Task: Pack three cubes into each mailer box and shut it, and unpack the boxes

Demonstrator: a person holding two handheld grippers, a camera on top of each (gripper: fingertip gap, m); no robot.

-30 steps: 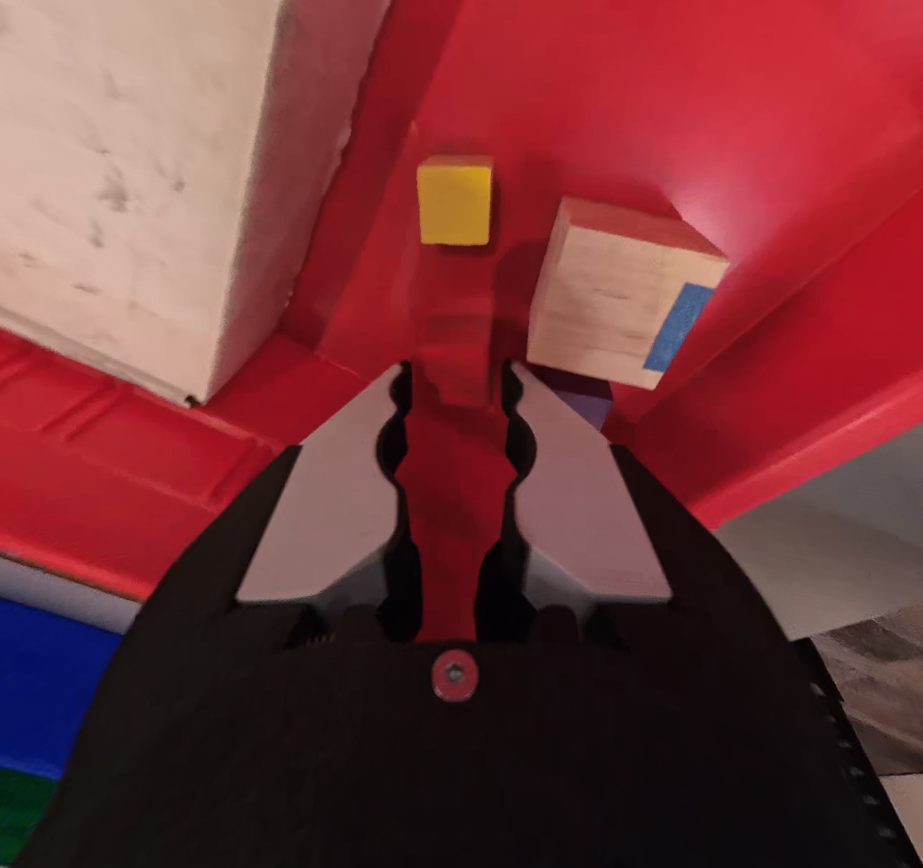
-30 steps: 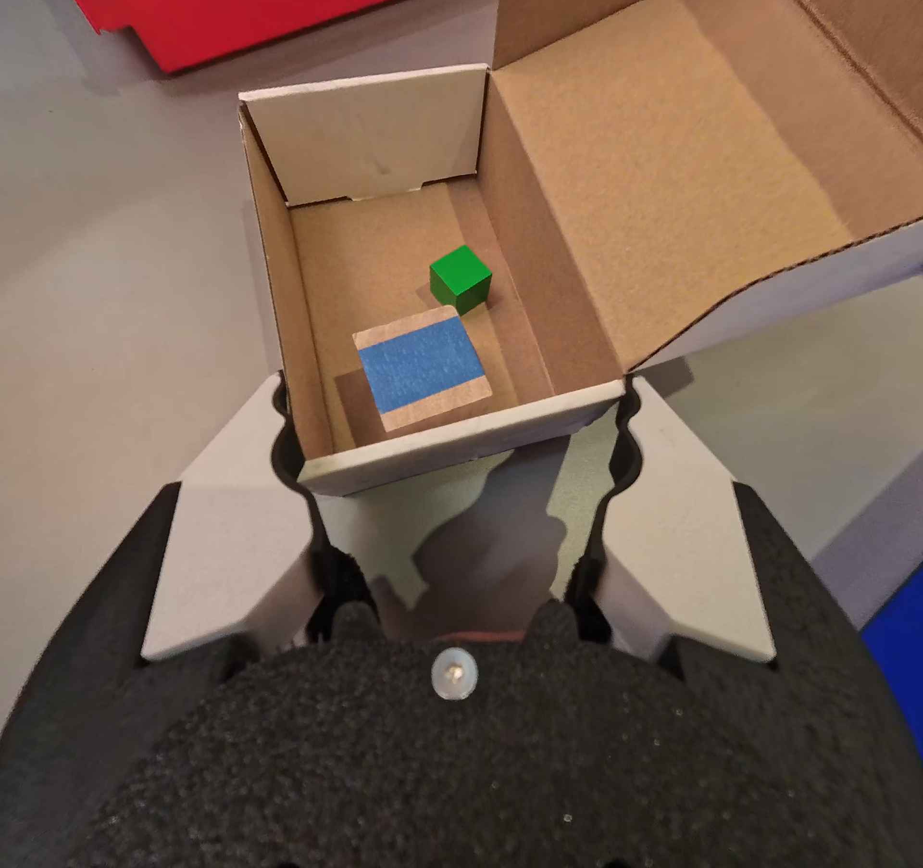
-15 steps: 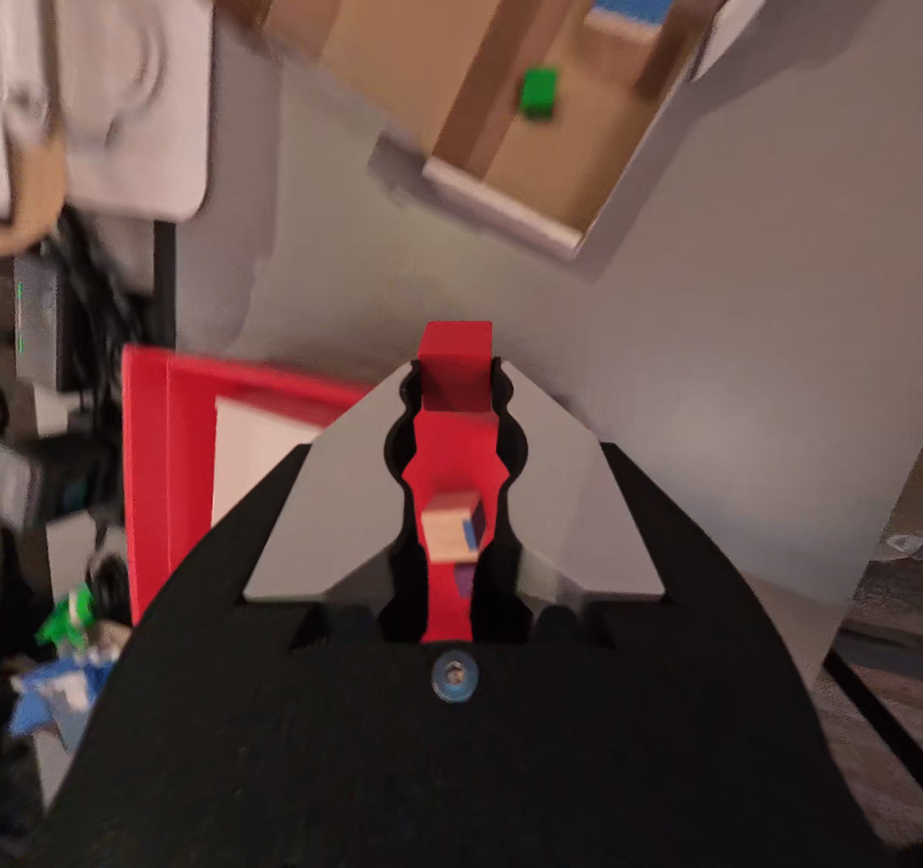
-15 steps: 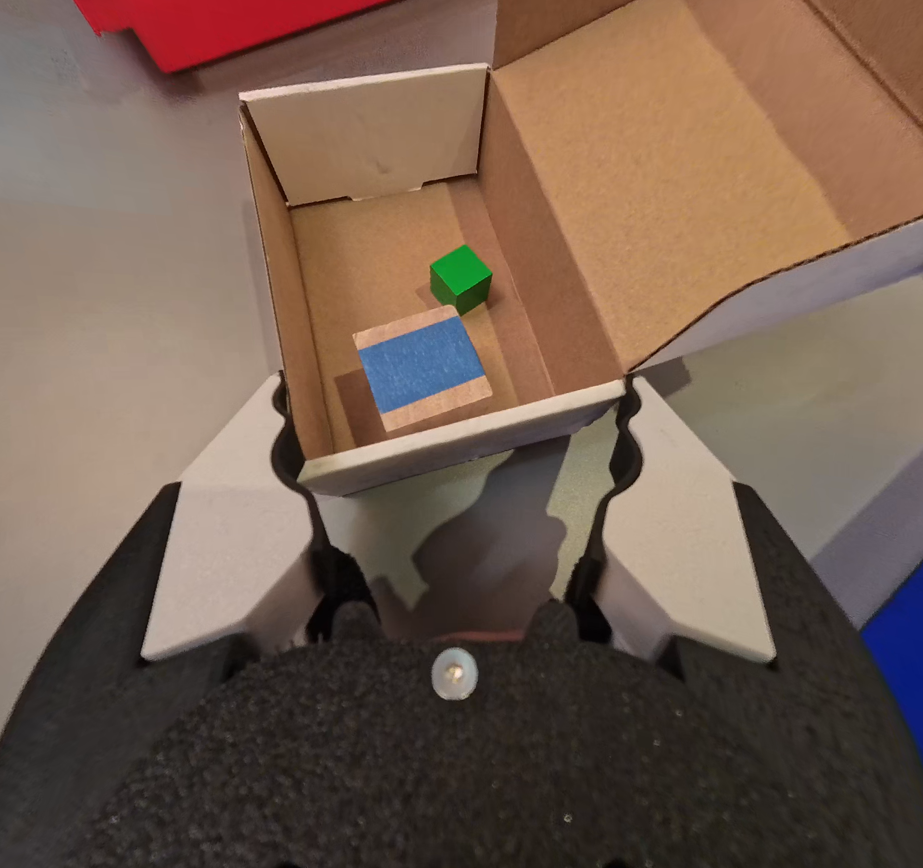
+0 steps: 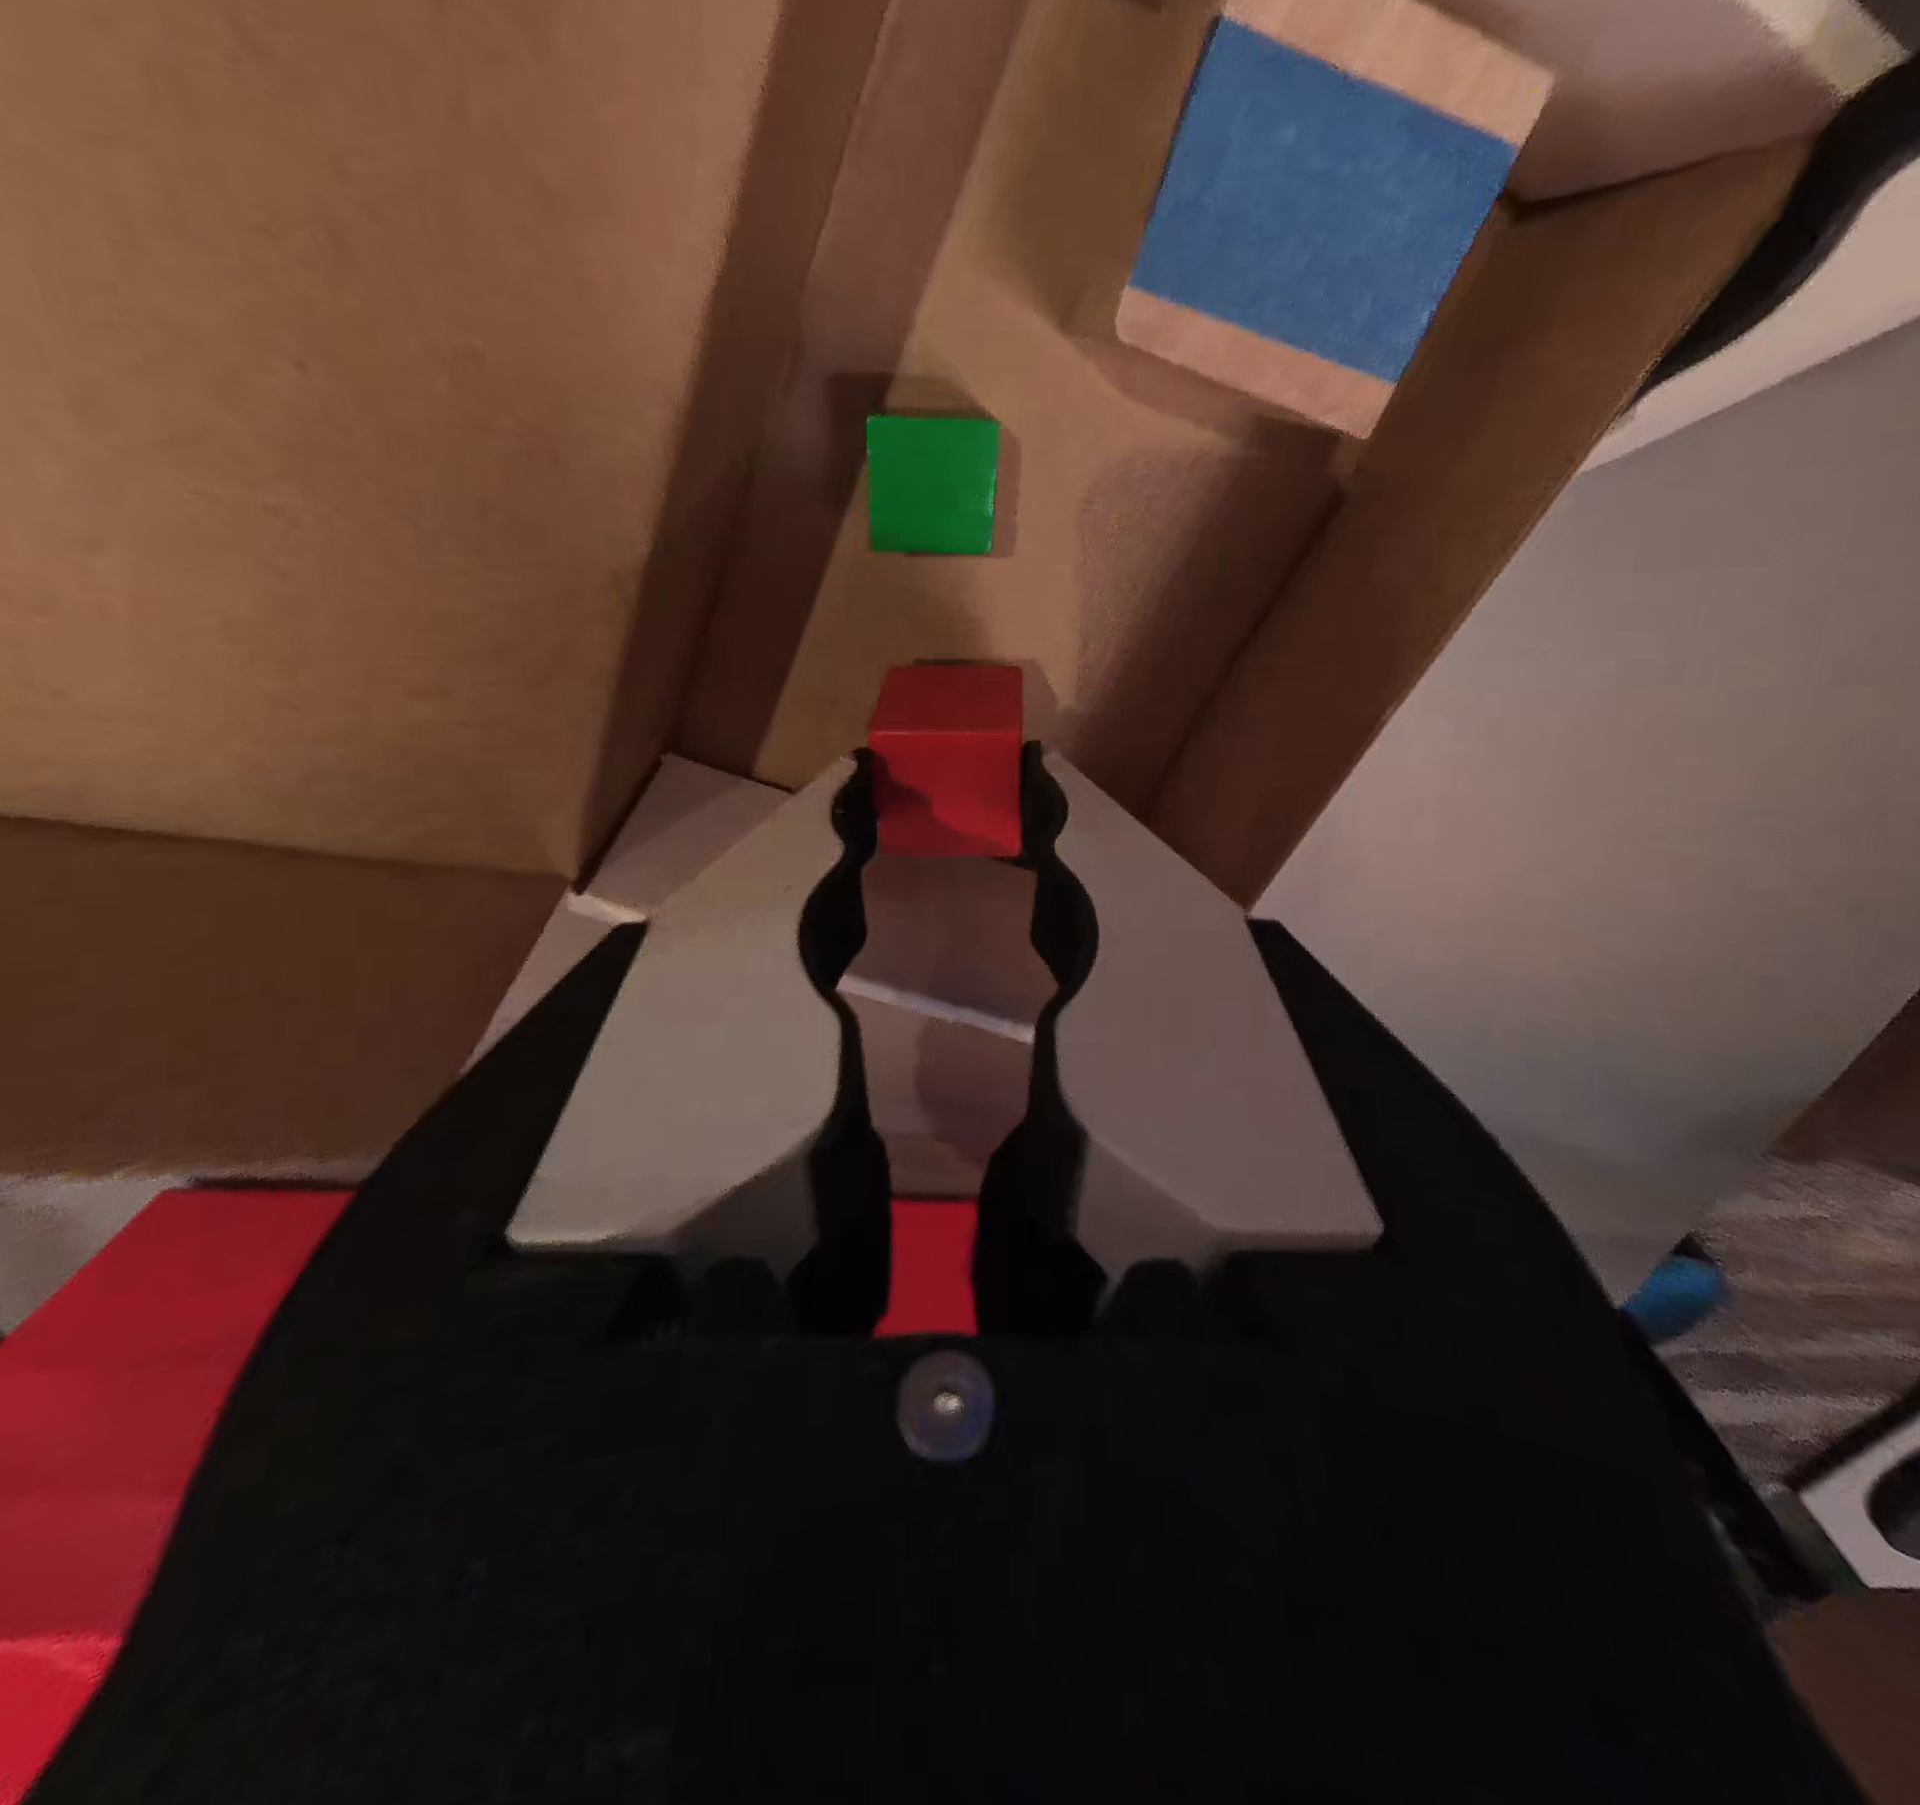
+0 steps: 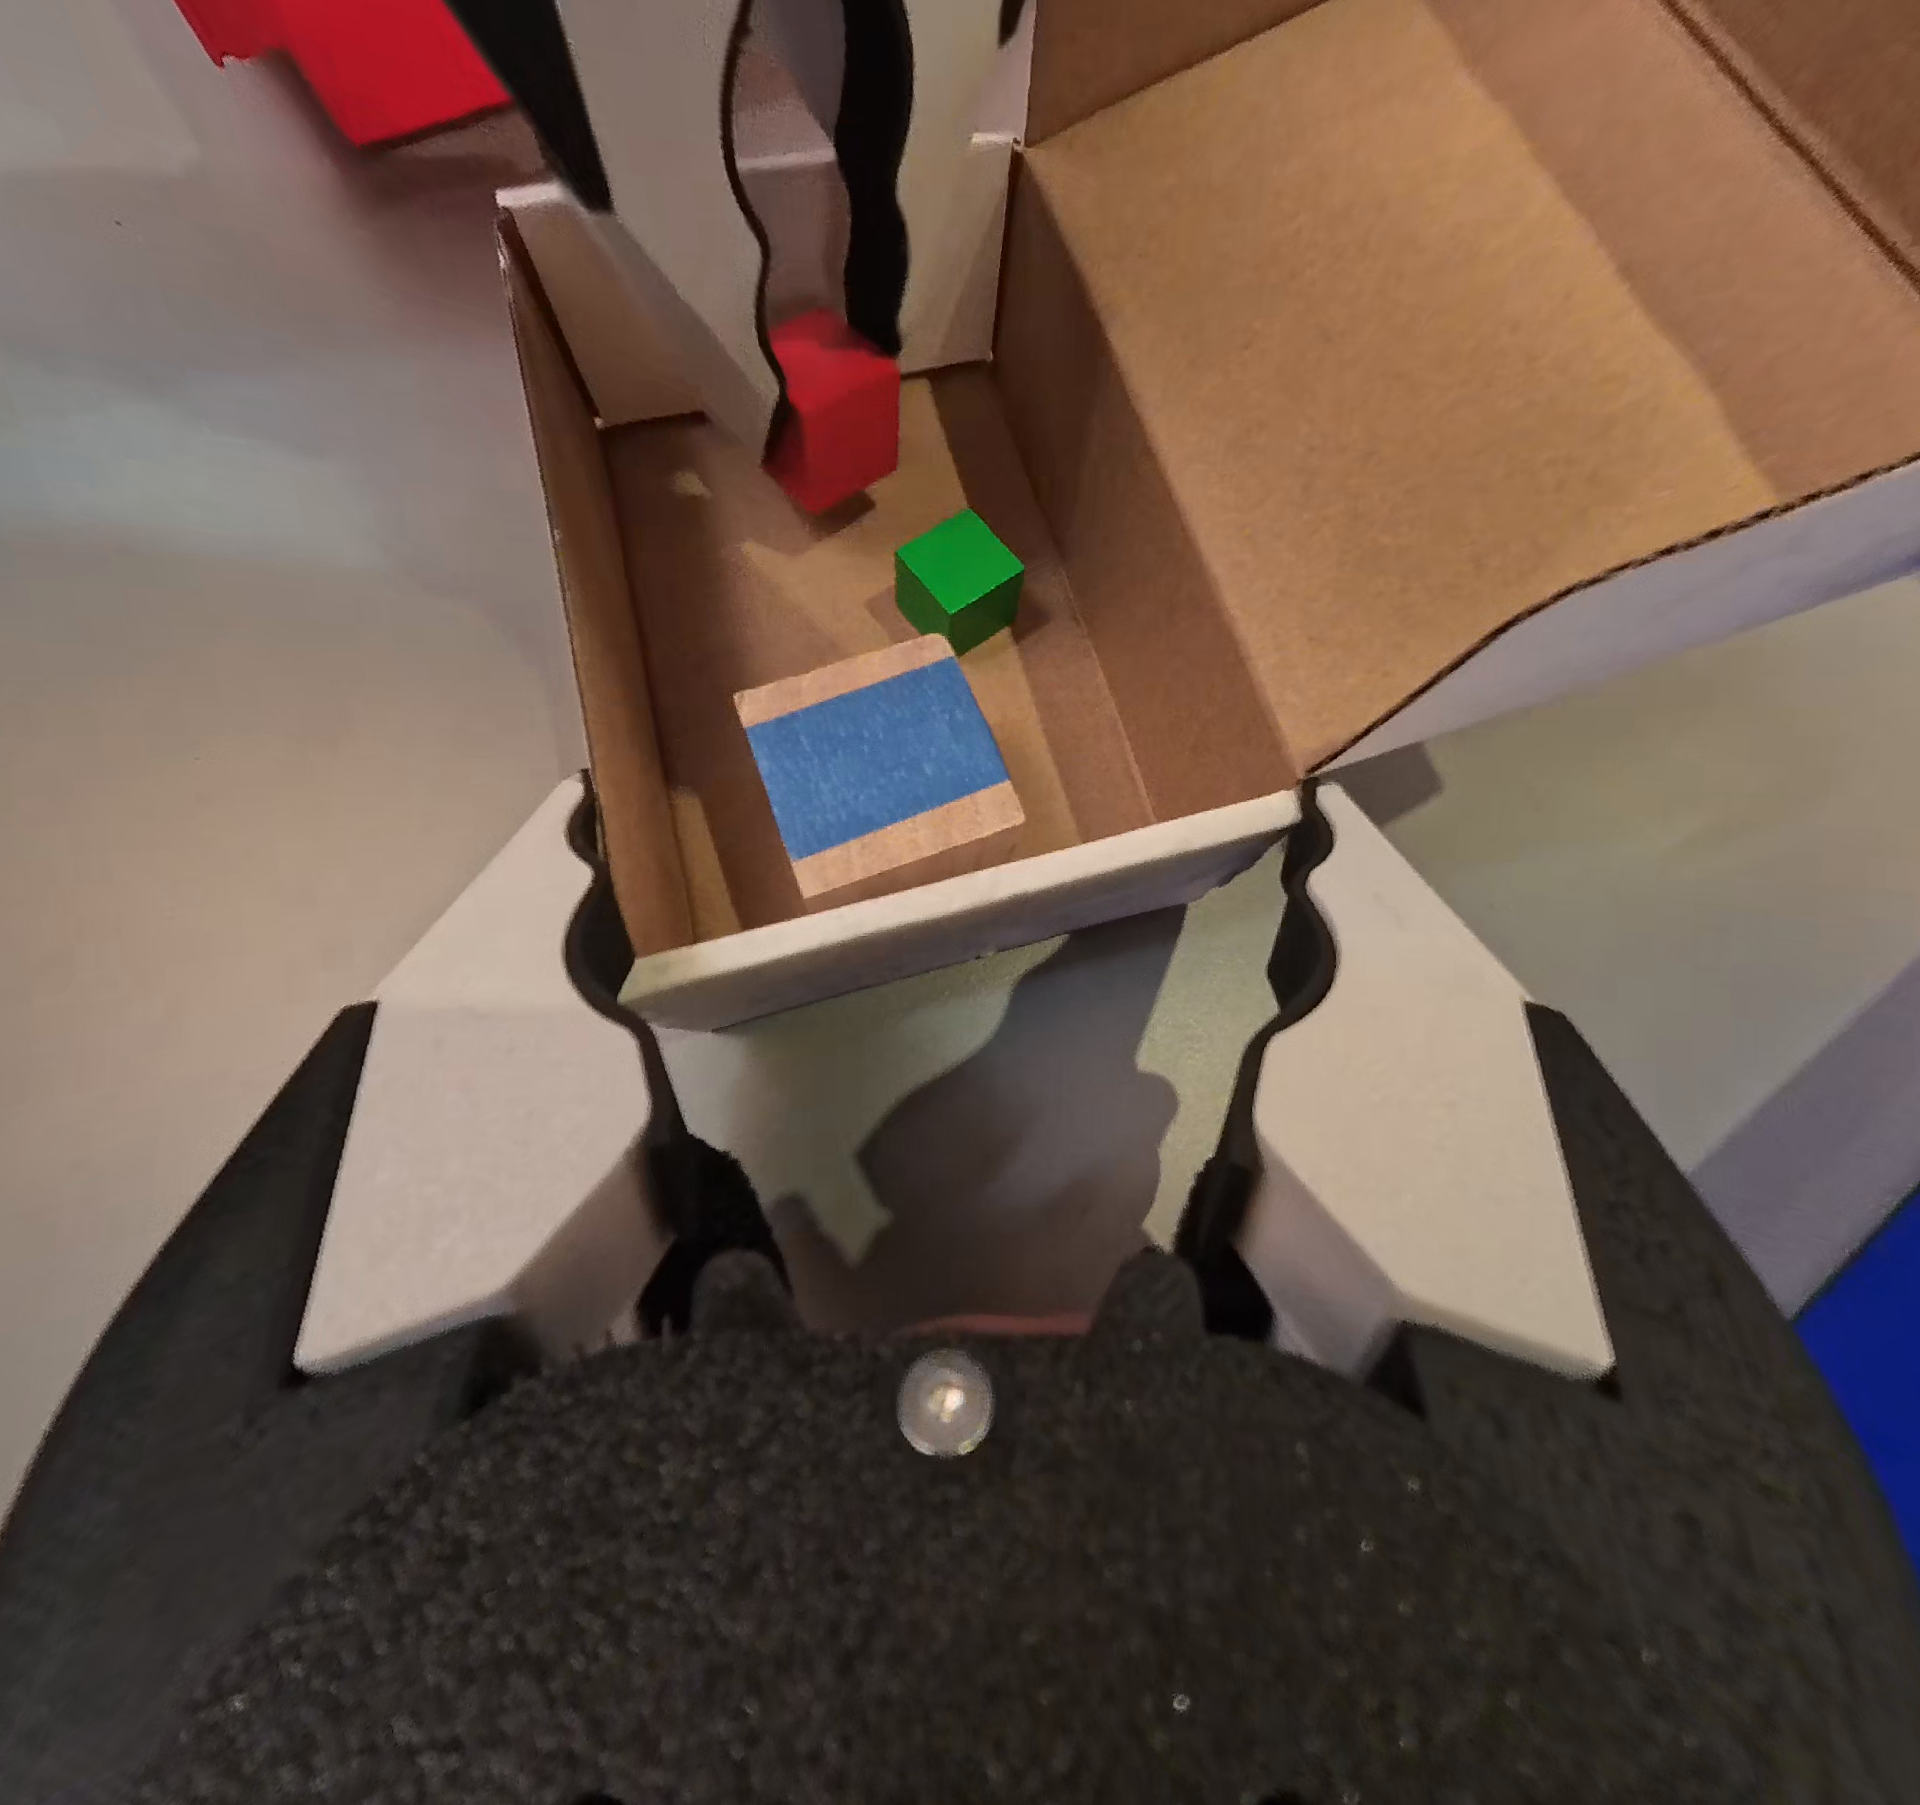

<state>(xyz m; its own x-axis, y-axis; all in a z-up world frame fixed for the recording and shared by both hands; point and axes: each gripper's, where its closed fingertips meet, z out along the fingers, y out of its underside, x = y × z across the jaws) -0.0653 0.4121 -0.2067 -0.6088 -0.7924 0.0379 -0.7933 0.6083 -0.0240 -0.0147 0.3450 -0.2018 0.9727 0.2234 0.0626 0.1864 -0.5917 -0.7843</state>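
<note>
Red cube (image 5: 943, 776) clamped in my left gripper (image 5: 943, 799), mid-frame, over the box (image 6: 935, 945). Release high and it may bounce onto the green cube (image 6: 958, 579). Right gripper (image 6: 940, 924) spread wide at the box's near wall.

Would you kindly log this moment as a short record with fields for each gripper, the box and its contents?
left gripper: shut on red cube, inside the box near its far end
right gripper: open, fingertips either side of the near wall
mailer box: cardboard, lid open
green cube: on box floor
taped wooden cube: on box floor, blue tape up
</note>
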